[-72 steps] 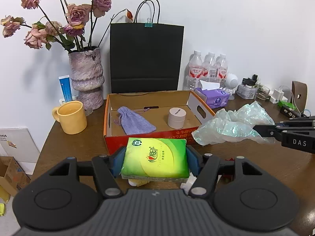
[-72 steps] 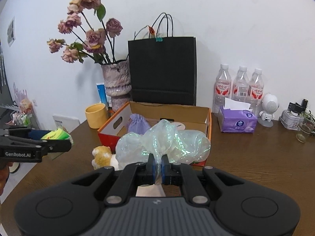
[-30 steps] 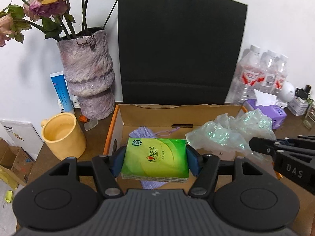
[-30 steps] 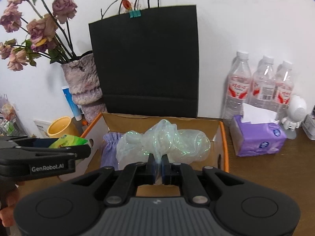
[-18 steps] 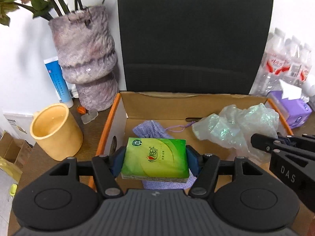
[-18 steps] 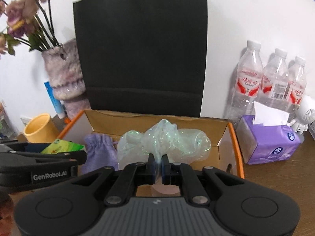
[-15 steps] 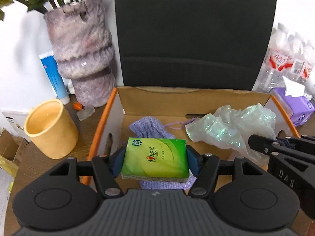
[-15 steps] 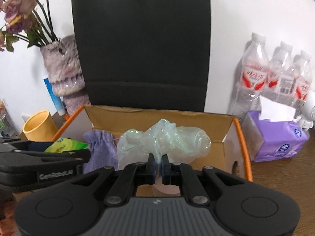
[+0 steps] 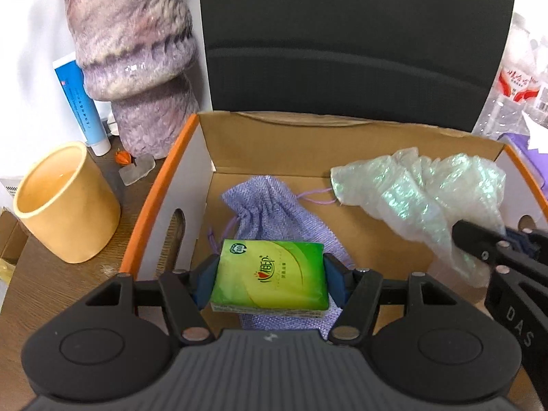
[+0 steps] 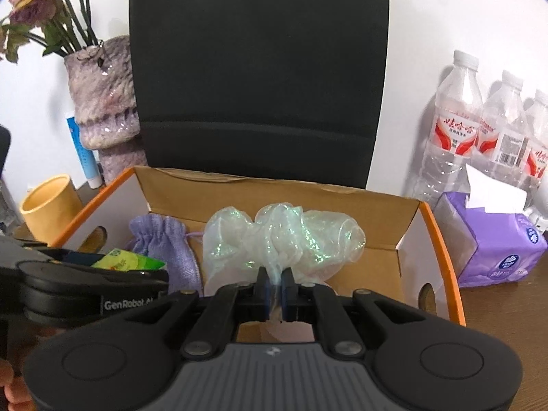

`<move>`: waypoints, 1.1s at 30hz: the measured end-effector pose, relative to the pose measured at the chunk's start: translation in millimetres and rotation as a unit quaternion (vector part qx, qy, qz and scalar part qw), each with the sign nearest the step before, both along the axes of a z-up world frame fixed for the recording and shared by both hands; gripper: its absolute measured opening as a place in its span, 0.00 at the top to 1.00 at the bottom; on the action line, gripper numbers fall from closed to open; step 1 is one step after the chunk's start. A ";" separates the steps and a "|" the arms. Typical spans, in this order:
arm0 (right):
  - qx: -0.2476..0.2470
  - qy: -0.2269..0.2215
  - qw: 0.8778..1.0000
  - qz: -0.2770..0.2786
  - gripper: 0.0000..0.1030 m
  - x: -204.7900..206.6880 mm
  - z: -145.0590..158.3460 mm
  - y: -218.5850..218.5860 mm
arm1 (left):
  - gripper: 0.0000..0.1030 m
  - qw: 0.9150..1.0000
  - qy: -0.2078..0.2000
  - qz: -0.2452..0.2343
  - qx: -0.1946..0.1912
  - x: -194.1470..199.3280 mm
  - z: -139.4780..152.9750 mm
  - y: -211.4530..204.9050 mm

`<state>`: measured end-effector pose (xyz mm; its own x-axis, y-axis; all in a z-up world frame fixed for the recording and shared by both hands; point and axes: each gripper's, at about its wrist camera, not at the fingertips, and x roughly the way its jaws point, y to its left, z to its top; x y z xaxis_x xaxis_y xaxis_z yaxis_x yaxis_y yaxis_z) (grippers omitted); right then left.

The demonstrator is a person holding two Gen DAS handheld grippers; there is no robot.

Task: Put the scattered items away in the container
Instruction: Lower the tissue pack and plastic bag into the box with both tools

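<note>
Lowering both hands, you have brought the left gripper [image 9: 270, 279], its jaws pinching the green tissue pack [image 9: 270, 278], over the purple pouch [image 9: 270, 212] inside the cardboard box [image 9: 308, 144]. The right gripper [image 10: 273, 289], jaws pressed together on the iridescent film [image 10: 284, 236], has come down into the box too. I think both items can now be released.

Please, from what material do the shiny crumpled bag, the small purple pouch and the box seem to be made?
Crumpled bag: apparently thin translucent plastic film or sheer fabric, iridescent; it shows greenish glints and soft creases.
Purple pouch: woven cloth, matte; a coarse weave and a drawstring are visible.
Box: corrugated cardboard, plain brown inside, with white side walls, orange edges and a slightly frayed rim.
</note>
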<state>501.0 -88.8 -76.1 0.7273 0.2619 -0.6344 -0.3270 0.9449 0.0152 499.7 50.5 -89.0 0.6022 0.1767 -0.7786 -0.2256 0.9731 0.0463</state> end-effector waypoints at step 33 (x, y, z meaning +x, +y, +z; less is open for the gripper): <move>0.061 -0.041 0.997 -0.025 0.46 -2.1 -4.8 -11.0 | 0.27 0.998 -0.037 -0.008 -0.048 -9.2 -8.0 8.0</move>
